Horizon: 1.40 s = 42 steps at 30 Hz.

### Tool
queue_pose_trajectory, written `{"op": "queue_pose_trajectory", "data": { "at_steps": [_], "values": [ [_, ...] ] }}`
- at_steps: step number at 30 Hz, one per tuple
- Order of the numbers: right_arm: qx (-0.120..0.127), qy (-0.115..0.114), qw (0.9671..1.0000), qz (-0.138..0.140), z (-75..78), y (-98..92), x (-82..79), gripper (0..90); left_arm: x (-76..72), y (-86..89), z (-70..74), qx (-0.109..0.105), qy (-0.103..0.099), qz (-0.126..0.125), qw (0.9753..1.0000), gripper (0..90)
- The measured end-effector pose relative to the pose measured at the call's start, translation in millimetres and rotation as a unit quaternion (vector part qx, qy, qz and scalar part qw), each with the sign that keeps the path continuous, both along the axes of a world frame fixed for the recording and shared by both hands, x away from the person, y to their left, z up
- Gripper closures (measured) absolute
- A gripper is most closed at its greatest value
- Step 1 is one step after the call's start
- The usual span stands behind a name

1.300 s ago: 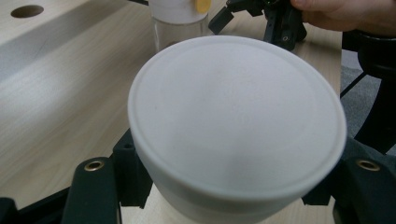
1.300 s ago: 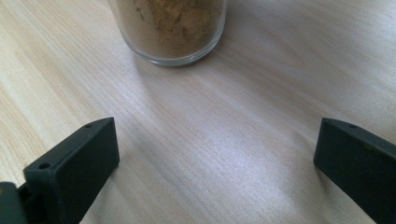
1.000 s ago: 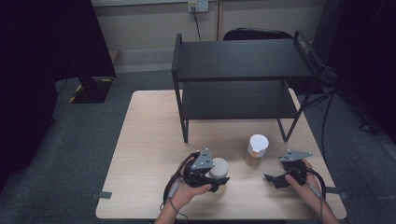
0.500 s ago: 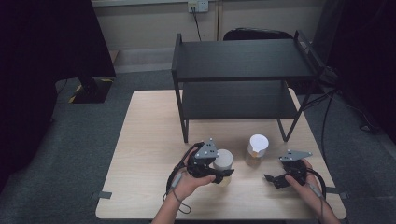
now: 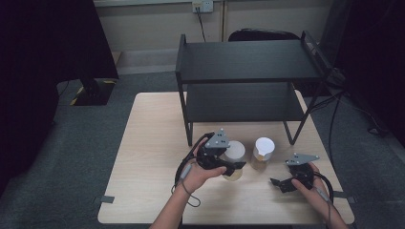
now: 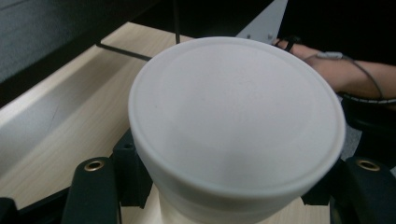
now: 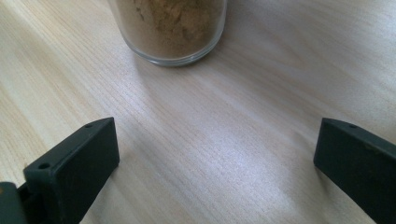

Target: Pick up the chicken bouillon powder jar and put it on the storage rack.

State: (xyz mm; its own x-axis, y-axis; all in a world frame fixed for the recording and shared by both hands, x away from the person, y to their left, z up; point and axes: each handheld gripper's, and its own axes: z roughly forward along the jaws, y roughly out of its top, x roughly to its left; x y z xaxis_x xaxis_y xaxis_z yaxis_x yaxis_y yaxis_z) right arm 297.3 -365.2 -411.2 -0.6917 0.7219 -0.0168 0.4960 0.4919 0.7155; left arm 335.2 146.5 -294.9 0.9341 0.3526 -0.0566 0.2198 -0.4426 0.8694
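High view, left tongs [image 5: 232,164] clamped on white-lidded jar [image 5: 234,153] on the desk [image 5: 148,157], right tongs [image 5: 279,183] apart, second jar [image 5: 263,151] just right of the first.

Between the matt black plastic jaws of the left gripper [image 6: 231,186], a smooth, matt white plastic lid [image 6: 236,116] is showing a soft, even sheen, capping a clear glass jar [image 5: 234,162]. Ahead of the right gripper's [image 7: 212,154] dull black plastic jaws, a second clear, glossy glass jar of grainy brown powder [image 7: 170,28] is catching light along its base. Under both claws, the pale wood-grain table [image 7: 224,140] is looking smooth with a faint satin gloss. Beyond the claws, a black two-tier metal shelf [image 5: 248,62] is appearing matt.
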Motion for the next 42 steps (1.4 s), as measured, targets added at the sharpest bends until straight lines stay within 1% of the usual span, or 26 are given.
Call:
{"op": "queue_pose_trajectory", "data": {
  "at_steps": [6, 12, 14, 17, 18, 21, 26, 28, 29, 30, 31, 32, 33, 36, 40, 41, 42],
  "values": [
    [0.0, 0.0, 1.0, 0.0, 0.0, 0.0, 0.0, 0.0, 7.3, -6.6, 14.1, -0.002, -0.006, -0.004, 1.0, 35.1],
    [0.0, 0.0, 1.0, 0.0, 0.0, 0.0, 0.0, 0.0, 16.2, -9.9, 24.2, -0.015, -0.001, -0.009, 0.9998, 35.1],
    [0.0, 0.0, 1.0, 0.0, 0.0, 0.0, 0.0, 0.0, 19.0, -11.2, 27.8, -0.016, 0.001, -0.009, 0.9998, 35.1],
    [0.0, 0.0, 1.0, 0.0, 0.0, 0.0, 0.0, 0.0, 21.0, -15.8, 36.6, -0.007, -0.007, -0.007, 0.9999, 35.1],
    [0.0, 0.0, 1.0, 0.0, 0.0, 0.0, 0.0, 0.0, 21.9, -16.7, 38.7, -0.006, -0.006, -0.006, 0.9999, 35.1],
    [0.0, 0.0, 1.0, 0.0, 0.0, 0.0, 0.0, 0.0, 25.9, -19.6, 45.2, -0.006, -0.007, -0.003, 1.0, 35.1],
    [0.0, -0.001, 1.0, 0.0, -0.1, 0.0, -0.1, 0.0, 30.8, -22.3, 53.9, -0.013, -0.005, 0.0, 0.9999, 35.1],
    [0.0, -0.001, 1.0, 0.0, -0.2, 0.0, -0.1, 0.0, 33.6, -24.1, 60.3, -0.014, -0.008, 0.001, 0.9999, 35.1],
    [0.0, -0.001, 1.0, 0.0, -0.2, 0.0, -0.1, 0.0, 33.6, -24.1, 60.3, -0.014, -0.008, 0.001, 0.9999, 35.1],
    [0.0, -0.001, 1.0, 0.0, -0.2, 0.0, -0.1, 0.0, 35.3, -25.8, 64.1, -0.015, -0.007, 0.002, 0.9999, 35.1],
    [0.0, -0.001, 1.0, 0.0, -0.2, 0.0, -0.1, 0.0, 35.3, -25.8, 64.1, -0.015, -0.007, 0.002, 0.9999, 35.1],
    [0.0, -0.001, 1.0, 0.0, -0.2, 0.0, -0.1, 0.0, 36.5, -27.9, 68.8, -0.012, -0.01, 0.002, 0.9999, 35.1],
    [0.0, -0.001, 1.0, 0.0, -0.2, 0.0, -0.1, 0.0, 36.5, -27.9, 68.8, -0.012, -0.01, 0.002, 0.9999, 35.1],
    [0.0, -0.001, 1.0, 0.0, -0.2, 0.0, -0.1, 0.0, 38.3, -30.1, 75.3, -0.012, -0.012, 0.003, 0.9998, 35.1],
    [0.0, -0.001, 1.0, 0.0, -0.1, 0.0, -0.1, 0.0, 41.3, -32.3, 84.7, -0.011, -0.013, 0.002, 0.9999, 35.1],
    [0.0, -0.001, 1.0, 0.0, -0.1, 0.1, -0.1, 0.0, 42.7, -33.1, 89.2, -0.011, -0.012, 0.003, 0.9999, 35.1],
    [0.0, -0.001, 1.0, 0.0, -0.1, 0.1, -0.1, 0.0, 42.7, -33.1, 89.2, -0.011, -0.012, 0.003, 0.9999, 35.1]
  ]
}}
